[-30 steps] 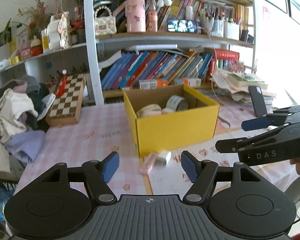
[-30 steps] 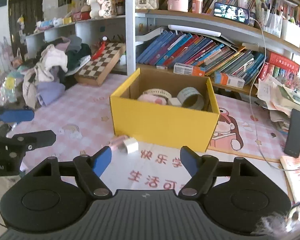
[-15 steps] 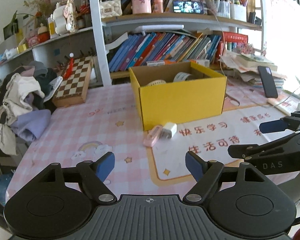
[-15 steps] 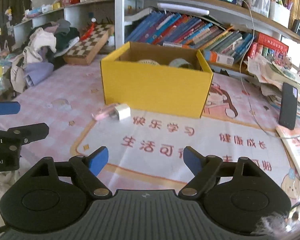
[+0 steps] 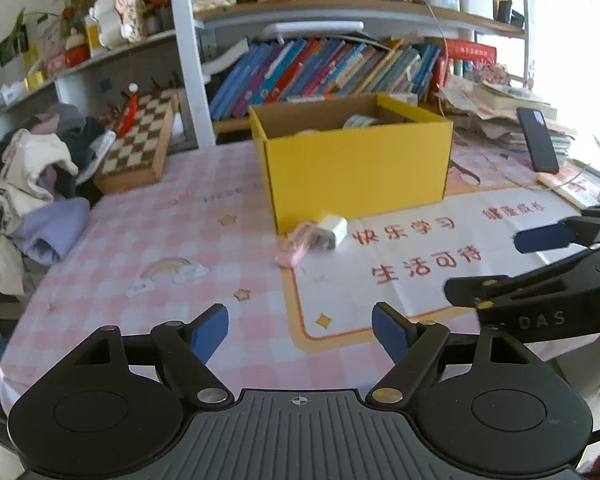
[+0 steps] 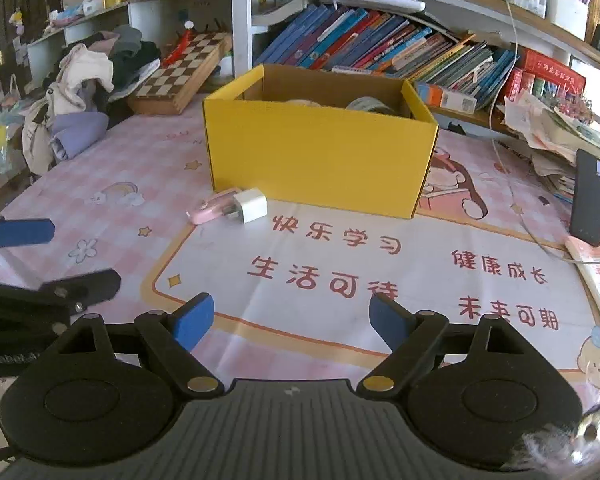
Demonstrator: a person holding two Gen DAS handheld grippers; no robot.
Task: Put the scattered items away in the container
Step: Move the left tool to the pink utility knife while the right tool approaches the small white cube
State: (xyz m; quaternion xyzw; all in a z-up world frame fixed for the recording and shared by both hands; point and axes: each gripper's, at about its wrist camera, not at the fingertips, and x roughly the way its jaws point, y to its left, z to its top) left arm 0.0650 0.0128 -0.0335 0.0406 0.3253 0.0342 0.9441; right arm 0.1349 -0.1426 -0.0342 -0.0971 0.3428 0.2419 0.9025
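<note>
A yellow cardboard box stands open-topped on the table, with tape rolls partly visible inside. At its front left corner lie a white charger plug and a pink flat item, touching each other. My left gripper is open and empty, well back from them near the table's front edge. My right gripper is also open and empty, hovering over the printed mat. Each gripper shows at the side of the other's view.
A black phone leans against stacked papers at the right, with a white cable trailing over the mat. A chessboard and a clothes pile sit at the left. Bookshelves rise behind the box.
Both grippers have pulled back from the box toward the table's front edge, so the box and the two items look farther away. Both stayed open and empty.
</note>
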